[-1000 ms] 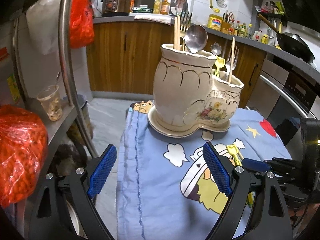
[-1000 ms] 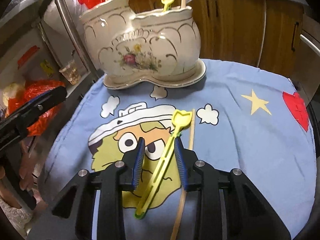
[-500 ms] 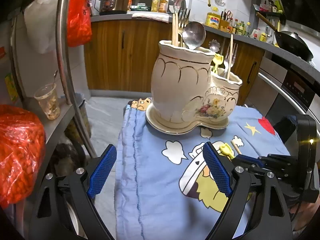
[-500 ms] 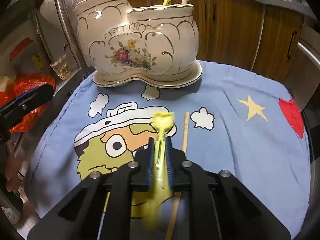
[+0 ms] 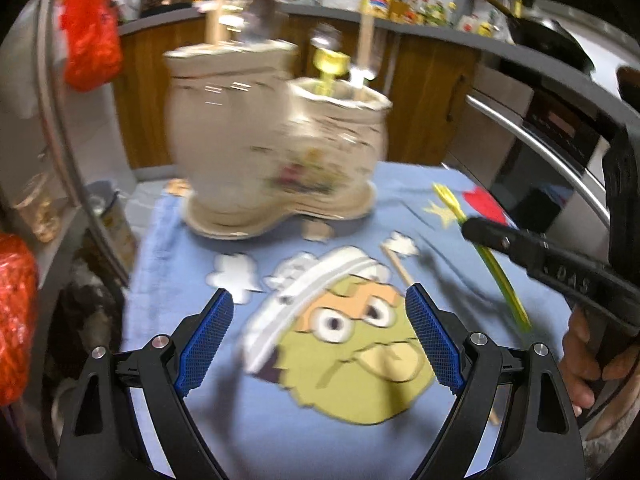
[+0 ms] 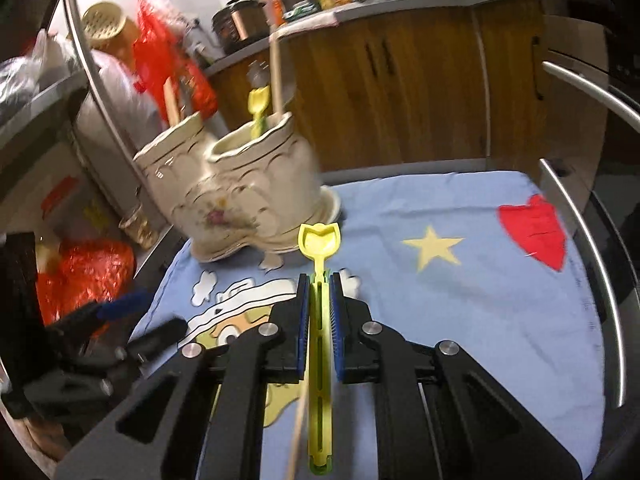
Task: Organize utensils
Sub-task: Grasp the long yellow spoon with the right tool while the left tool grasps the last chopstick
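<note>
My right gripper point(image 6: 320, 280) is shut on the handle of a yellow plastic spoon point(image 6: 319, 240) and holds it above the blue cartoon cloth point(image 6: 460, 300), its head pointing toward the cream ceramic utensil holder point(image 6: 240, 192). The left wrist view shows the same yellow spoon point(image 5: 496, 272) lifted in the right gripper point(image 5: 470, 226). A wooden chopstick point(image 5: 396, 266) lies on the cloth, partly behind my right pad. My left gripper point(image 5: 318, 298) hangs open over the cartoon face, nothing between its pads. The holder point(image 5: 280, 152) has another yellow spoon, chopsticks and metal utensils standing in it.
A metal rack post point(image 5: 60, 120) and red bags point(image 5: 16, 320) stand left of the table. An oven with a bar handle point(image 5: 540, 152) is at the right, wooden cabinets point(image 6: 400, 92) behind. A hand point(image 5: 580, 360) holds the right gripper.
My right gripper closed on the yellow spoon and lifted it off the cloth toward the holder. My left gripper, still open, swung right over the cartoon face.
</note>
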Demonstrator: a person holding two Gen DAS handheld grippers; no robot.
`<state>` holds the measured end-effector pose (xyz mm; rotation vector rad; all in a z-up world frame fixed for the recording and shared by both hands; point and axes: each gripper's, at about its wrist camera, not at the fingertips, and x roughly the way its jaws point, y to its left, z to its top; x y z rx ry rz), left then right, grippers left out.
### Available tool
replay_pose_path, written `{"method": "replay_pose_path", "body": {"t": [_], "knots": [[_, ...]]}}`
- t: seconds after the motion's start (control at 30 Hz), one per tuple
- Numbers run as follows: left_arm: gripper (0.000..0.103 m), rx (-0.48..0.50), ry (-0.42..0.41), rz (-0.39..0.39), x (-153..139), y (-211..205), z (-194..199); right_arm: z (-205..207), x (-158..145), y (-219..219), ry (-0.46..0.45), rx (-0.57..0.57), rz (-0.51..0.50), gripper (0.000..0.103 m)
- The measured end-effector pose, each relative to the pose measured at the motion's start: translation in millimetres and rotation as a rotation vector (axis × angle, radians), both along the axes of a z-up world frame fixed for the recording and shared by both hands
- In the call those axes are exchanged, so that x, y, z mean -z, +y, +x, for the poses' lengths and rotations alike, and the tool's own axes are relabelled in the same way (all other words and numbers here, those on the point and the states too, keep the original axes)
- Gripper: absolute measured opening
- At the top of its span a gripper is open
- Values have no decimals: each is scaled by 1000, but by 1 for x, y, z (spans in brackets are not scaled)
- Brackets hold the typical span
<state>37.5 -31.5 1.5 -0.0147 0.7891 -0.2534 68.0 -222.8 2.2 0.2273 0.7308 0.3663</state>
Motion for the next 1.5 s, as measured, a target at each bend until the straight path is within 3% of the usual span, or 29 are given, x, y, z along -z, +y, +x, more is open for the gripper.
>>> {"method": "replay_pose_path", "body": {"t": [0.13,0.2,0.3,0.37,0.47,0.57,0.67,0.8,0.97,1.13,1.27,1.5], "knots": [[88,46,43,11,12,-29,8,0,1,-10,0,22,10,10],[82,61,60,19,16,-41,12,0,1,-14,-3,25,9,10],[60,96,103,18,23,-56,17,-1,2,-19,-6,27,7,10],[54,117,118,23,26,-64,18,-3,2,-20,-7,28,7,10],[36,132,126,67,31,-76,21,-4,2,-24,-9,28,6,10],[31,116,117,112,33,-81,25,-4,3,-27,-11,28,3,10],[12,93,84,171,35,-87,28,-4,3,-26,-16,25,-1,10],[10,109,58,190,35,-87,32,-5,2,-25,-21,27,-3,10],[5,121,67,91,31,-65,29,-5,1,-24,-26,28,3,10],[5,113,25,1,14,-35,16,-5,1,-18,-31,14,13,10],[5,116,-33,-79,-4,-12,4,-6,-4,-14,-50,3,27,10],[5,51,-208,-217,-58,41,-16,0,-28,4,-100,-14,23,10]]}}
